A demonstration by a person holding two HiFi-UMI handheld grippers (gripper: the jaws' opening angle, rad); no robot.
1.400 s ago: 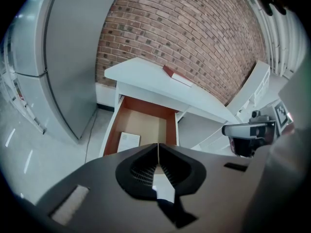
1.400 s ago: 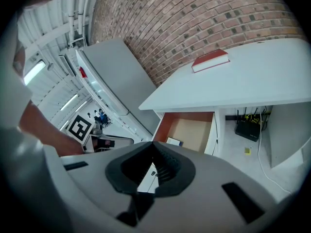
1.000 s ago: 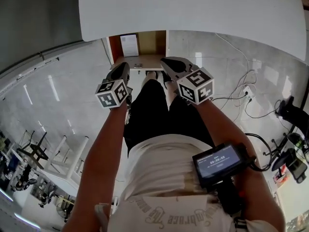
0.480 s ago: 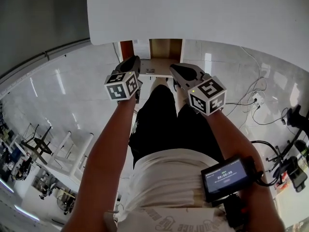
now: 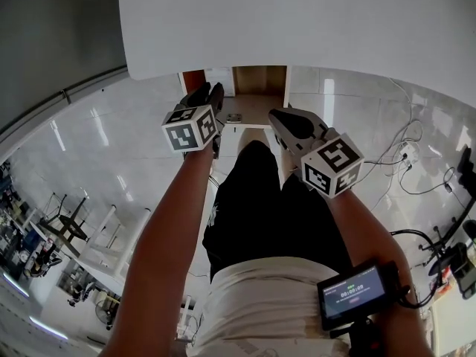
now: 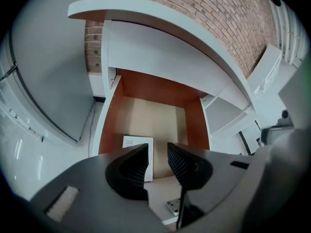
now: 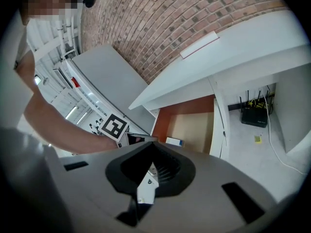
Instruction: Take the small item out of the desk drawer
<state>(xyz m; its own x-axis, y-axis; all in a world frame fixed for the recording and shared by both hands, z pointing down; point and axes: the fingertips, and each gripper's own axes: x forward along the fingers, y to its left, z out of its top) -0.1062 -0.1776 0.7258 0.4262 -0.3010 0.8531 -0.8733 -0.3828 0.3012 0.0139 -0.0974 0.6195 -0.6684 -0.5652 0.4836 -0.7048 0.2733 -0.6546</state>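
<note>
Jaws of the left gripper (image 6: 156, 161) are seen spread by a narrow gap, having just been opening. Nothing is held between them; only the drawer floor and the edge of a white sheet show through the gap. The open desk drawer (image 6: 160, 115), with red-brown side walls and a tan floor, fills the middle of the left gripper view.

The small silver metal piece (image 6: 173, 206) is found at the lower centre of that view, on the pale front strip of the drawer. It lies below the jaw gap and slightly to its right, partly covered by the right-hand jaw in the picture. It is outside the gap, and no contact with either pad is seen. A flat white printed sheet (image 6: 138, 149) lies further into the drawer, partly behind the left-hand jaw.

In the head view, the left gripper (image 5: 210, 94) is held over the drawer's left front, under the edge of the white desk top (image 5: 297, 21). The small silver metal piece (image 5: 235, 117) lies just right of its tips, between them and the right gripper (image 5: 281, 117).

The right gripper (image 7: 153, 166) is shown with its jaws pressed together. A white sliver is seen at their seam; what it is cannot be told.
</note>
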